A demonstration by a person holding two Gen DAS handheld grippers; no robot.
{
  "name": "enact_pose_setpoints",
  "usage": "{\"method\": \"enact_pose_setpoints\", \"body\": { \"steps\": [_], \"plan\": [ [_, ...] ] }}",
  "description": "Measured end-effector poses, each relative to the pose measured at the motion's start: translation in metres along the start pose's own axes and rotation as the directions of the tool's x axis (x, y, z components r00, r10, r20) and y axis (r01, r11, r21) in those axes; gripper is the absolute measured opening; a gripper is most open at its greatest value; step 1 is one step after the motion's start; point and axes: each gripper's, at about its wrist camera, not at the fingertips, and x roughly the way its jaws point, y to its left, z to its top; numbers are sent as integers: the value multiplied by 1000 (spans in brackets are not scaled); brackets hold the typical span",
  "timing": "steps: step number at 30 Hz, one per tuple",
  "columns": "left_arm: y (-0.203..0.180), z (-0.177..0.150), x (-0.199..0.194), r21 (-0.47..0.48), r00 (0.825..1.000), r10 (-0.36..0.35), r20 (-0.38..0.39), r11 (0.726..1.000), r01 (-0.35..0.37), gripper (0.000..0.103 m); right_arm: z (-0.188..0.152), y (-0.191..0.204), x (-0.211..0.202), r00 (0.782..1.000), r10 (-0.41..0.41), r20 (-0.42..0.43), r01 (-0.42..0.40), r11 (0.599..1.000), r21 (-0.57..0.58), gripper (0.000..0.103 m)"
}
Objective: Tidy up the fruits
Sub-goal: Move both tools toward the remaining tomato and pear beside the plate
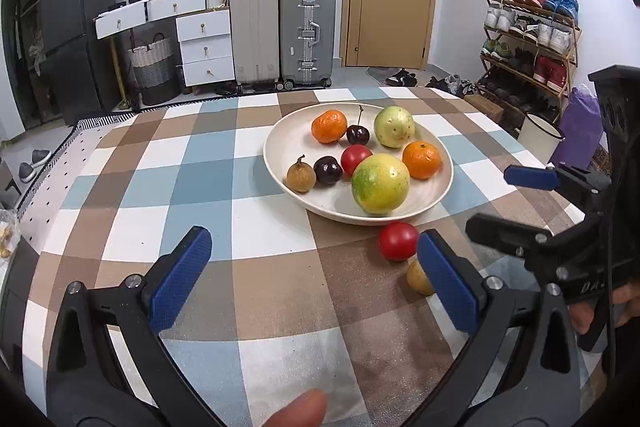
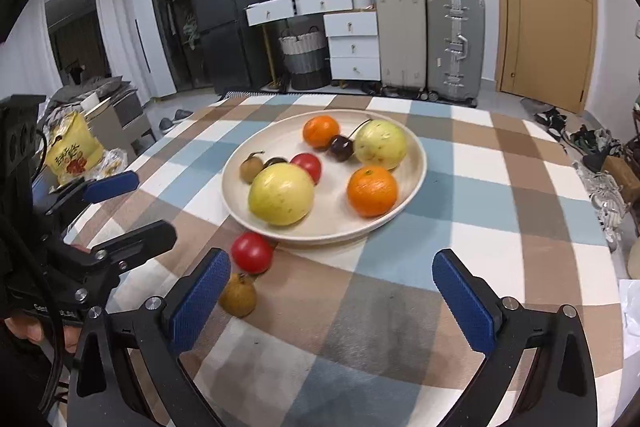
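Observation:
A cream plate on the checked tablecloth holds two oranges, two yellow-green round fruits, a red tomato, two dark cherries and a small brown fruit. A loose red tomato and a small brown-yellow fruit lie on the cloth just in front of the plate. My left gripper is open and empty, its right finger beside the loose fruit. My right gripper is open and empty, its left finger next to the brown fruit.
The right gripper shows at the right of the left wrist view; the left gripper shows at the left of the right wrist view. A yellow snack bag sits off the table's left. Suitcases, drawers and a shoe rack stand beyond.

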Motion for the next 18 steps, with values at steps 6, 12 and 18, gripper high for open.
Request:
{"method": "enact_pose_setpoints", "body": {
  "steps": [6, 12, 18],
  "plan": [
    [1, -1, 4, -3, 1000, 4, -10, 1000, -4, 102, -3, 4, 6, 999, 11, -38, -11, 1000, -8, 103],
    [5, -1, 6, -10, 1000, 5, -16, 1000, -5, 102, -5, 6, 10, 998, 6, -66, -6, 1000, -5, 103],
    [19, 2, 5, -55, 1000, 9, -13, 998, -10, 102, -8, 10, 20, 990, 18, -138, -21, 1000, -21, 102]
  ]
}}
